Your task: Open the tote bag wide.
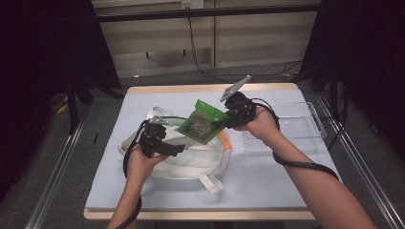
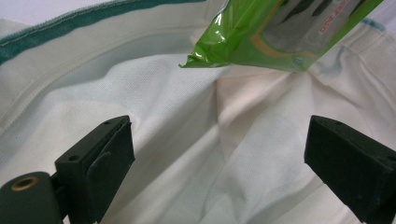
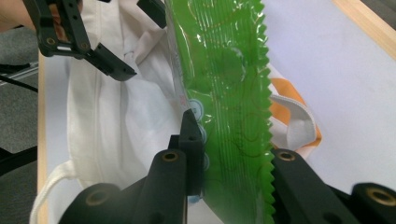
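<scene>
A green snack packet (image 1: 203, 121) hangs tilted above the table, and my right gripper (image 1: 222, 123) is shut on its right edge. In the right gripper view the jaws (image 3: 231, 140) clamp the packet (image 3: 224, 93) near its serrated seam. Below it lies a white cloth tote bag (image 1: 191, 160) with a green-trimmed rim. My left gripper (image 1: 169, 136) stands open at the bag's mouth. Its view looks into the bag (image 2: 187, 140), its jaws (image 2: 219, 140) stand wide apart with nothing between them, and the packet's lower corner (image 2: 280, 32) hangs above. The left gripper (image 3: 140, 39) also appears beyond the packet.
A clear plastic tray (image 1: 296, 126) stands at the table's right side behind the right hand. An orange patch (image 1: 225, 140) shows at the bag's right edge, and a white handle (image 1: 212, 183) trails toward the front. The pale blue table cover (image 1: 267, 176) runs to wooden edges.
</scene>
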`<action>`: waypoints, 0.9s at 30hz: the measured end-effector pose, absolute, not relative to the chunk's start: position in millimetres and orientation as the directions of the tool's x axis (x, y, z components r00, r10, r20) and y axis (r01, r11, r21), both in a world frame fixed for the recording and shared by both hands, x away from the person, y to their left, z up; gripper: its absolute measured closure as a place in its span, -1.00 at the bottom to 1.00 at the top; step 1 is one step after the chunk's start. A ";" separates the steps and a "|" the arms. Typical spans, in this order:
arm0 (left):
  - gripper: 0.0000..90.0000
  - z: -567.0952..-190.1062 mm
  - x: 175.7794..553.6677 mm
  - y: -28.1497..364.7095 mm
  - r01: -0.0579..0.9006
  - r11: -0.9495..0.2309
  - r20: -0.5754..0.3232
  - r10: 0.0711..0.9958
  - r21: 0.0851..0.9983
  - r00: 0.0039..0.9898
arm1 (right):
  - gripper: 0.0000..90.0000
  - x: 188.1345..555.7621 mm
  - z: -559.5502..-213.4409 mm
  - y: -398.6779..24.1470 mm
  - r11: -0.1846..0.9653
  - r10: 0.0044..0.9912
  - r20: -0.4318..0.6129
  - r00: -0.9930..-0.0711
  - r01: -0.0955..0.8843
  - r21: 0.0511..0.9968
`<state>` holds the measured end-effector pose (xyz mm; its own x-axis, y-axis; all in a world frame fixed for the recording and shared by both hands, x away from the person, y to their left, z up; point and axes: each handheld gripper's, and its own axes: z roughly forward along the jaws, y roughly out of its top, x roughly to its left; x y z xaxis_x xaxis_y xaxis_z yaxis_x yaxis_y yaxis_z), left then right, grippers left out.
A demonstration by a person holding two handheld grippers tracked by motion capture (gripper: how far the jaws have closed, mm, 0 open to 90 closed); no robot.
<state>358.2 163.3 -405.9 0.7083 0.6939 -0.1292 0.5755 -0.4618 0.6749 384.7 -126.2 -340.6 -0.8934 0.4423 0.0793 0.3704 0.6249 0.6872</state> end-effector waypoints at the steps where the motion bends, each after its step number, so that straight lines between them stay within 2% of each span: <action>1: -0.82 -406.3 358.2 162.8 0.570 -0.465 -0.118 0.696 0.677 0.709 | 0.68 383.9 -338.2 -126.2 0.622 0.446 0.079 -0.892 0.372 0.689; 3: -0.84 -406.9 358.8 163.8 0.560 -0.487 -0.103 0.687 0.670 0.720 | 0.68 383.0 -333.8 -126.4 0.632 0.442 0.070 -0.894 0.366 0.683; 8: -0.90 -409.1 358.0 164.8 0.588 -0.435 -0.141 0.710 0.682 0.690 | 0.68 382.3 -323.1 -130.3 0.633 0.432 0.066 -0.899 0.355 0.688; 15: -0.90 -408.1 355.7 161.3 0.561 -0.485 -0.102 0.689 0.671 0.718 | 0.68 381.1 -322.5 -136.1 0.632 0.431 0.083 -0.898 0.367 0.682; 18: -0.91 -408.8 355.4 160.3 0.569 -0.450 -0.126 0.698 0.688 0.705 | 0.67 380.3 -321.3 -138.5 0.636 0.431 0.089 -0.898 0.372 0.676; 23: -0.91 -408.9 359.1 161.1 0.556 -0.481 -0.101 0.688 0.678 0.718 | 0.68 379.6 -318.1 -142.3 0.636 0.423 0.094 -0.901 0.369 0.678; 27: -0.91 -410.4 358.0 158.7 0.572 -0.457 -0.127 0.696 0.682 0.707 | 0.68 378.2 -314.7 -144.8 0.636 0.423 0.091 -0.902 0.367 0.679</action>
